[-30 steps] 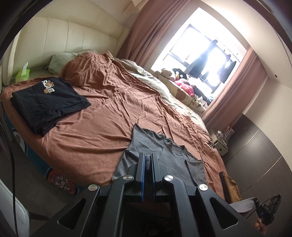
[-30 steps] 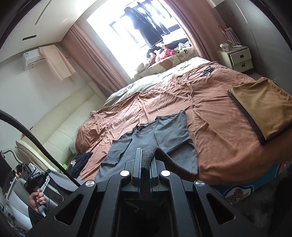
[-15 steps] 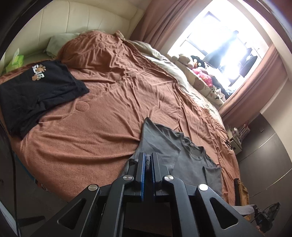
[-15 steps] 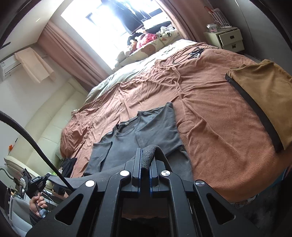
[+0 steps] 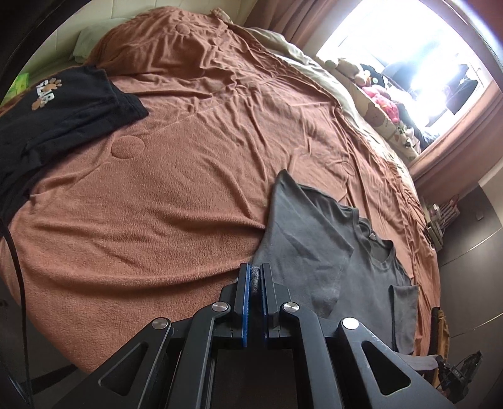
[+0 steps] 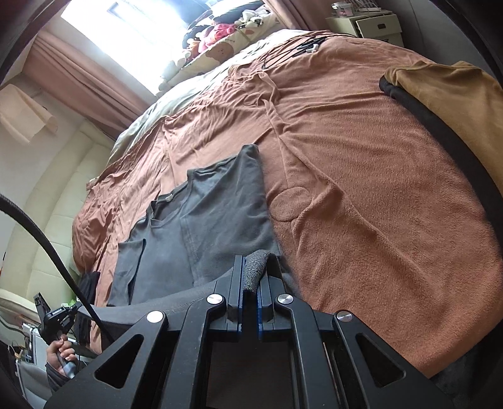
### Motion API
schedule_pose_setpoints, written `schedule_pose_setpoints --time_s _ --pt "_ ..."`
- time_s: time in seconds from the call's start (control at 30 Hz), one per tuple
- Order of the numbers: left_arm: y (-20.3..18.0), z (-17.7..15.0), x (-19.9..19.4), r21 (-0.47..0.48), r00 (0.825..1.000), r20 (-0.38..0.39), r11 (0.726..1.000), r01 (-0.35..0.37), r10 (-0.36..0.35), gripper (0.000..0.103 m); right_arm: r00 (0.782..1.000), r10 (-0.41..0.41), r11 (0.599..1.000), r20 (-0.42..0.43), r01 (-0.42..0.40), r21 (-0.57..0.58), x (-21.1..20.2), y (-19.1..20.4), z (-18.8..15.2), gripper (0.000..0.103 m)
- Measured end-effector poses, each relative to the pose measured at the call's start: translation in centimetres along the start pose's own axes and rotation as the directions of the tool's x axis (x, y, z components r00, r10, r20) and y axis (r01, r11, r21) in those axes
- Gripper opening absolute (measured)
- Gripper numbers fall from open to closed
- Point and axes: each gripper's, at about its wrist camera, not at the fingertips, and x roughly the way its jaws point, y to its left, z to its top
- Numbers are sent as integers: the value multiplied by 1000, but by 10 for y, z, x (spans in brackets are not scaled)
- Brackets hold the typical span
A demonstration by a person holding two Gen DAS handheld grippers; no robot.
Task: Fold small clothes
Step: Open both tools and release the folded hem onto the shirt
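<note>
I see a gray T-shirt lying on the bed, on top of a brown blanket. The neck of the shirt points away from me, toward the window. One sleeve side is folded over onto the middle of the shirt. In the left view the shirt sits at about 4 o'clock from the middle of the picture. In the right view the shirt sits at about 8 o'clock.

My left claw is clenched on the near edge of the gray shirt. A small roll of gray cloth sticks up between its two blue pads. My right claw is clenched on the near edge too, with a bigger fold of gray cloth poking out between its pads. The cloth between the two claws hangs off the near side of the bed.

A folded black shirt with paw prints on it lies at 10 o'clock in the left view, well apart from the gray one. A tan folded cloth with a black edge lies at 2 o'clock in the right view. Stuffed toys sit by the bright window. A small white nightstand stands at 1 o'clock in the right view.
</note>
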Motion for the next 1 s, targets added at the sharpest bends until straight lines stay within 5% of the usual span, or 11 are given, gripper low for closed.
schedule_pose_setpoints --time_s 0.3,0.37,0.43,0.5,1.0 --pt "2 16 51 -15 995 -74 998 -61 60 10 996 -56 998 -68 57 12 48 -2 15 6" --pt "4 18 51 -16 995 -73 997 -73 71 22 993 -86 996 -75 86 -3 50 2 18 14" --pt "5 19 44 -5 996 -54 998 -70 70 48 995 -87 996 -47 86 -24 43 7 20 41" --pt "4 20 36 27 995 -35 996 -89 90 57 996 -84 996 -11 83 -41 32 10 20 59" --pt "-11 -7 68 327 964 -167 934 -144 207 59 964 -245 941 -106 210 -264 20 17 -1 60"
